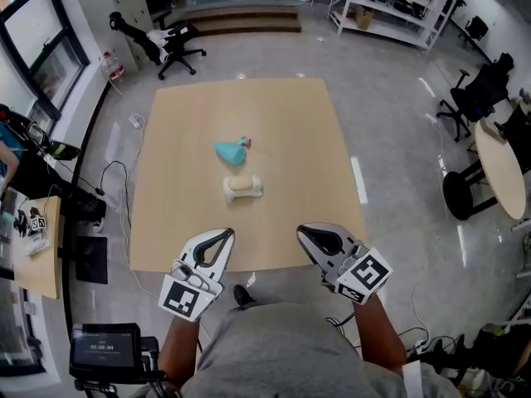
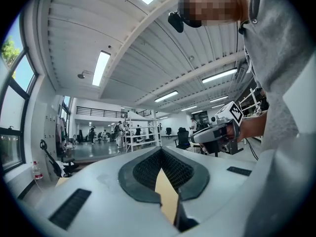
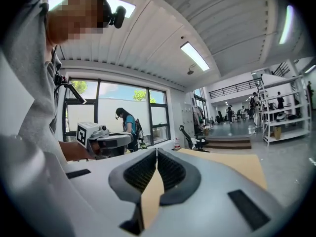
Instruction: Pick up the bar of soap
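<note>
Hovering short of the bar of soap (image 1: 242, 188), left tongs (image 1: 221, 237) and right tongs (image 1: 310, 234) are pressed together, empty.

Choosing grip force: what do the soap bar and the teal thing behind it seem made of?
Soap bar: cream, matte, rounded and waisted, so probably solid moulded soap. Teal thing: matte, irregular outline with a pink end; perhaps cloth or soft plastic, too small to tell.

We wear a plain grey short-sleeved T-shirt (image 1: 274, 347). Our left gripper (image 1: 226, 234) and right gripper (image 1: 305, 230) are smooth white shells lined with dark grey ribbed pads (image 3: 170, 169). Each carries a white cube with black square markers (image 1: 365, 274).
</note>
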